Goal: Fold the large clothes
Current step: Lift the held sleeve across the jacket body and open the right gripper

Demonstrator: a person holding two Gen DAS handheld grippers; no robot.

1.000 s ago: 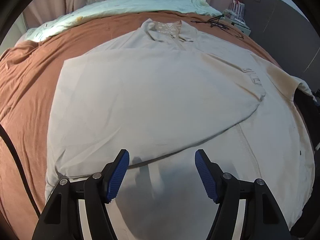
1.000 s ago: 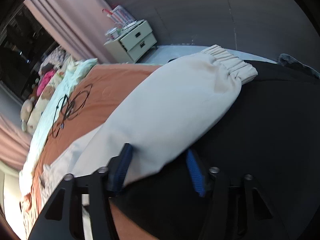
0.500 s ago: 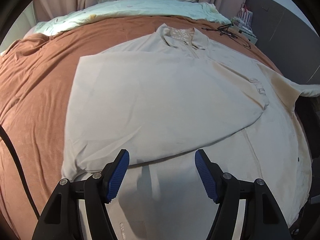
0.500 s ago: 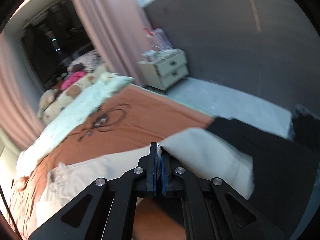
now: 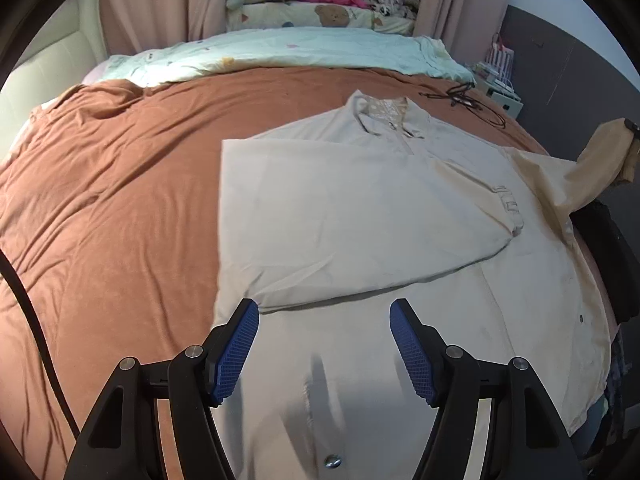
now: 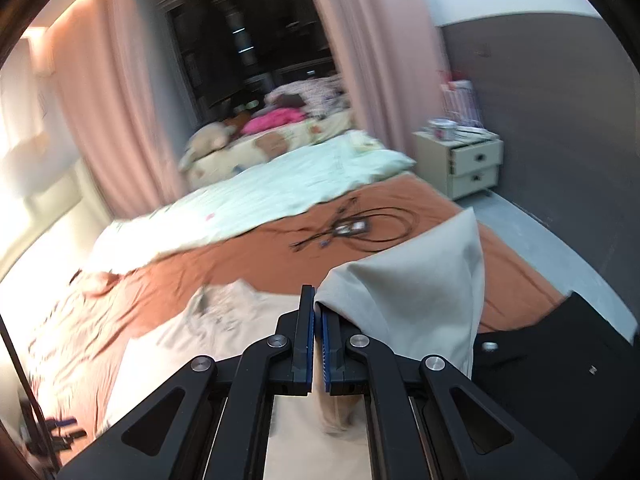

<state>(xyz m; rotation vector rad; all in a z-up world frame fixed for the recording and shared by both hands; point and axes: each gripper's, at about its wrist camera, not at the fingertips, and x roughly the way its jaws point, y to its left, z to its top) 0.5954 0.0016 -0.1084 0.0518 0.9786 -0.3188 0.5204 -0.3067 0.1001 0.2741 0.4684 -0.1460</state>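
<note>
Across the middle of the left wrist view, a large beige jacket lay flat on the rust-brown bedspread, its collar toward the top of the frame and its hem toward the bottom, so the long axis ran from the lower edge up to the collar. One sleeve had been folded across the chest, its cuff ending at right of centre. At the lower centre the left gripper hovered over the hem with its blue pads wide apart and nothing between them. Farther up lay a pale green quilt, then soft toys and pink curtains at the top edge, and a tangle of black cable at upper right. At the far right edge the other sleeve was lifted off the bed. In the right wrist view, the right gripper was closed tight on that sleeve, the cloth draping to the right of its jaws; beyond it were the bedspread, the cable, a cream nightstand at right and a grey wall. Compared with a second earlier, the right gripper had gone from straddling the sleeve, jaws part open, to pinching it and raising it, and the left view took in more of the bed and room.
</note>
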